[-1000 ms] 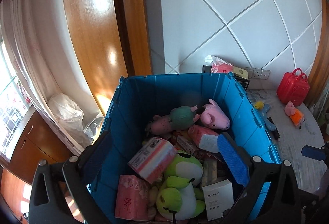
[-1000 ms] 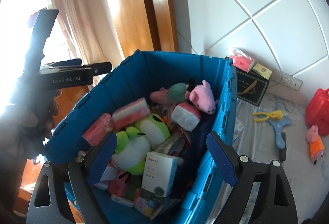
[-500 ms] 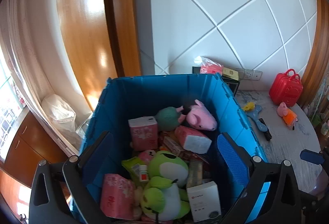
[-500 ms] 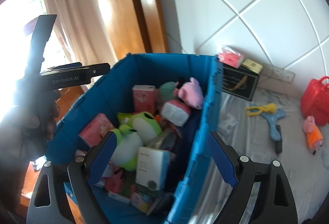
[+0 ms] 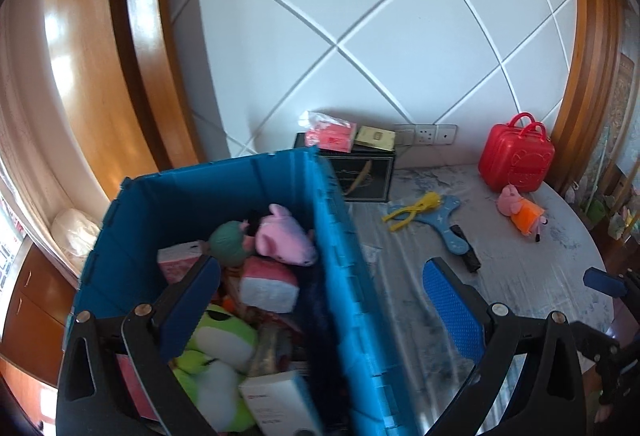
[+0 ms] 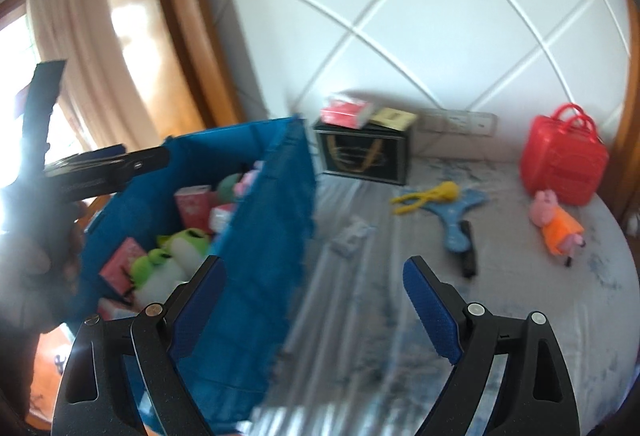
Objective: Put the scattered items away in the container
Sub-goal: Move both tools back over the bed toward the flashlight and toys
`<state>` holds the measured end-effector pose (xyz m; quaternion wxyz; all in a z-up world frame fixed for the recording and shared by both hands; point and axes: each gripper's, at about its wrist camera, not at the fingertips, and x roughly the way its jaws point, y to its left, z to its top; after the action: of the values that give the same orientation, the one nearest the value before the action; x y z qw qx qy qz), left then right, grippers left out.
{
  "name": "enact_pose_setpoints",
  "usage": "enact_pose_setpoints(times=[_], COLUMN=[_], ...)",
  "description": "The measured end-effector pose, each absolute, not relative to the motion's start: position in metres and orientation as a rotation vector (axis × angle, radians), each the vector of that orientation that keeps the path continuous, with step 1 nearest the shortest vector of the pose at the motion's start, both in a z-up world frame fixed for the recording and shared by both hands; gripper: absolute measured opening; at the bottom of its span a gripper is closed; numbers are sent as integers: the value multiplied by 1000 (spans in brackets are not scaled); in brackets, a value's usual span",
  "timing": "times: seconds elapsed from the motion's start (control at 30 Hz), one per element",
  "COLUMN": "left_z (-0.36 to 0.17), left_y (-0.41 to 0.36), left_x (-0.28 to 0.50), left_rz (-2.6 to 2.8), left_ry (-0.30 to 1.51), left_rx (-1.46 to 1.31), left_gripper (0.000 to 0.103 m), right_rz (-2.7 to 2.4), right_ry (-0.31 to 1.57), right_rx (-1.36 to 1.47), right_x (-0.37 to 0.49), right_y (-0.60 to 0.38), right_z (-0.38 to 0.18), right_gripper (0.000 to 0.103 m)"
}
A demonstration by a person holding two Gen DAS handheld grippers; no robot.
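A blue crate (image 5: 336, 276) (image 6: 272, 236) stands at the table's left, holding plush toys, pink tissue packs and boxes. My left gripper (image 5: 320, 300) is open and empty, straddling the crate's right wall. My right gripper (image 6: 312, 296) is open and empty, over the crate's right wall and the table. On the table lie a pig doll in orange (image 5: 520, 210) (image 6: 556, 220), a blue paddle (image 5: 448, 224) (image 6: 456, 216), a yellow clip toy (image 5: 416, 208) (image 6: 428, 194), a black stick (image 5: 466, 248) (image 6: 468, 248) and a small clear packet (image 6: 352, 236).
A red toy suitcase (image 5: 516, 156) (image 6: 564, 156) stands at the back right. A black box (image 5: 364, 176) (image 6: 364, 152) by the wall carries a pink tissue pack (image 5: 330, 130) and a yellow box (image 5: 376, 138). Wall sockets (image 5: 424, 134) sit behind. The round table's edge (image 5: 600, 260) curves right.
Both grippers have swung right, from over the crate's inside to its right wall and the table. A pink tissue pack dropped into the crate earlier. Both grippers stay open.
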<state>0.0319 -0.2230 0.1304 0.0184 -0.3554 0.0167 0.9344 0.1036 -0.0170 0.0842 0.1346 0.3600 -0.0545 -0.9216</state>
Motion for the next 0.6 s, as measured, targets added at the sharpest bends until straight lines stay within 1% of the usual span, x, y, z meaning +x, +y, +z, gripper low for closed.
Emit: enact_pose_setpoints(times=[0.27,0.43,0.6], left_z=[101,64,15], left_y=[-126,-87,-68], left_x=[16,5,-22], left_rz=[2927,2961,2941], left_ry=[35,48,73], left_rx=[-1181,-1243,-1353], left_gripper=[103,103,103], right_rz=[-2712,-2682,-2637], right_ry=[-130,-73,-54], right_rx=[1090,1141,1223], right_x=[89,71,48], right_y=[109,157,182], right_z=[63,36,1], right_gripper=[91,91,91])
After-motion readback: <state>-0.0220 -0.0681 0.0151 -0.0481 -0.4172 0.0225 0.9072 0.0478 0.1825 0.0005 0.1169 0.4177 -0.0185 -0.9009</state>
